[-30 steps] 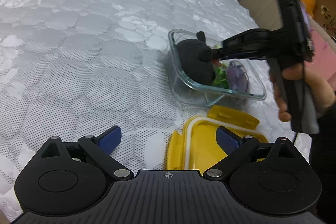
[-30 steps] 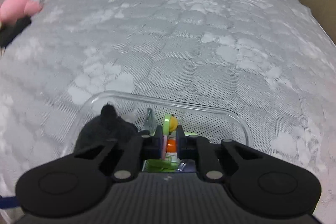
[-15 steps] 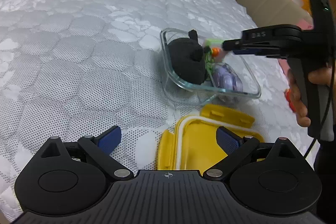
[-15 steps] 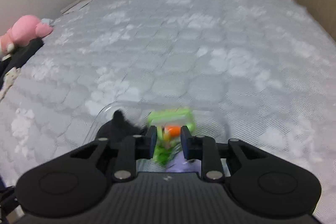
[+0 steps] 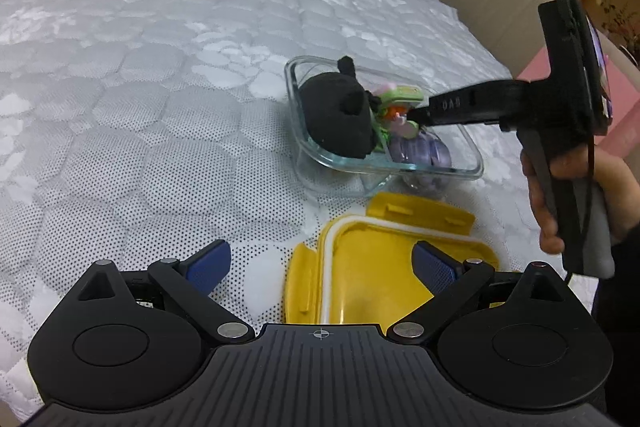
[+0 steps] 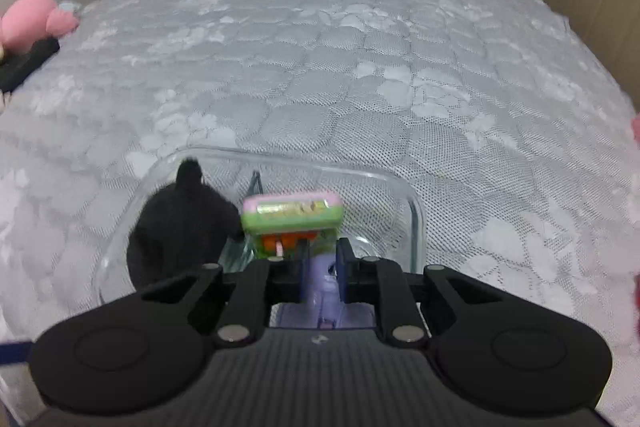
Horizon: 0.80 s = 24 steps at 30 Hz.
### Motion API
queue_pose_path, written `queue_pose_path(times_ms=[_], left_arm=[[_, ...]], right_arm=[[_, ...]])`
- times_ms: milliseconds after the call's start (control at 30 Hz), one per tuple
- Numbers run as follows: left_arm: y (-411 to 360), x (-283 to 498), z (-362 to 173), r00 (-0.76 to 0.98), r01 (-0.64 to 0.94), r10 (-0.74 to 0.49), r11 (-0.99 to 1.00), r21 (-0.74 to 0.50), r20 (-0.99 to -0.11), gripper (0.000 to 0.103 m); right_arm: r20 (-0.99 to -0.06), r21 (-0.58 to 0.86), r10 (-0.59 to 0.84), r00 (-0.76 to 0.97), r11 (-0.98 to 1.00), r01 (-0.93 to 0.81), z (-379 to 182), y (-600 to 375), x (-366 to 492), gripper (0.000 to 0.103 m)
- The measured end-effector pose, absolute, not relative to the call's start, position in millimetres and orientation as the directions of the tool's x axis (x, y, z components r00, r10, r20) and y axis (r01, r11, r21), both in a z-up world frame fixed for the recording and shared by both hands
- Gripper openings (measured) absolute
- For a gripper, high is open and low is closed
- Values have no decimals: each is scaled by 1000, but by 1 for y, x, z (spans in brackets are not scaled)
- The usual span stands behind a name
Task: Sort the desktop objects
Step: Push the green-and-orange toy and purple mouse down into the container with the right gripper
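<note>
Sorting of small objects on a grey-white quilted bedspread [image 5: 160, 107]. A clear rectangular glass container [image 5: 472, 169] sits toward the right, holding a black plush toy [image 5: 336, 119] at its left end, a translucent purple plastic object [image 5: 420, 151] at its right end, and between them a small green-and-pink plastic toy with an orange part [image 6: 292, 217]. The right gripper [image 6: 322, 259], held in a person's hand [image 5: 560, 203], reaches over the container's right rim with its tips just short of the green toy; its jaws stand narrowly apart and are closing, with nothing visibly pinched, the purple object showing below the gap. The toy lies directly ahead of these tips, its long axis crosswise to the fingers, so the right hand is much the nearer. The left gripper [image 5: 320, 263] hovers released, jaws wide, over an upturned yellow plastic lid with white seal [image 5: 360, 287] lying just in front of the container.
</note>
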<state>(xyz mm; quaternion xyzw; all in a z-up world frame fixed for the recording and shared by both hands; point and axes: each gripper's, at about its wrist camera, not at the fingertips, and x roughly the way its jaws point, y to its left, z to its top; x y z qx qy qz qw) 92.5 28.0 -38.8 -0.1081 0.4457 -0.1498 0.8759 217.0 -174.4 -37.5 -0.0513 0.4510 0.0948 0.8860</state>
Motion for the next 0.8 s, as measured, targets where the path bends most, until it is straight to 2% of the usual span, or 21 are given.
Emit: queue_pose_path(times_ms=[200, 267, 367, 400, 500, 733, 800], left_arm=[[26, 90, -36, 569, 163, -342, 938, -305, -748, 100], [25, 89, -36, 572, 165, -337, 940, -297, -748, 100], [23, 90, -36, 570, 165, -332, 942, -291, -752, 100], [22, 90, -37, 568, 165, -333, 942, -292, -752, 100], [17, 90, -36, 564, 177, -332, 943, -283, -756, 100], [2, 91, -29, 585, 197, -293, 956, -217, -756, 100], [-3, 93, -26, 590, 193, -285, 958, -210, -756, 100]], right_arm=[[-784, -65, 86, 615, 974, -219, -43, -161, 217, 16], [-804, -7, 134, 580, 972, -235, -38, -161, 215, 12], [-843, 78, 210, 495, 959, -273, -34, -161, 208, 13], [-841, 72, 205, 500, 960, -272, -31, -161, 204, 14], [-811, 78, 207, 548, 965, -250, -19, -170, 196, 28], [-702, 268, 283, 653, 955, -126, 4, -236, 168, 30], [-670, 292, 265, 694, 953, -82, 1, -261, 147, 39]])
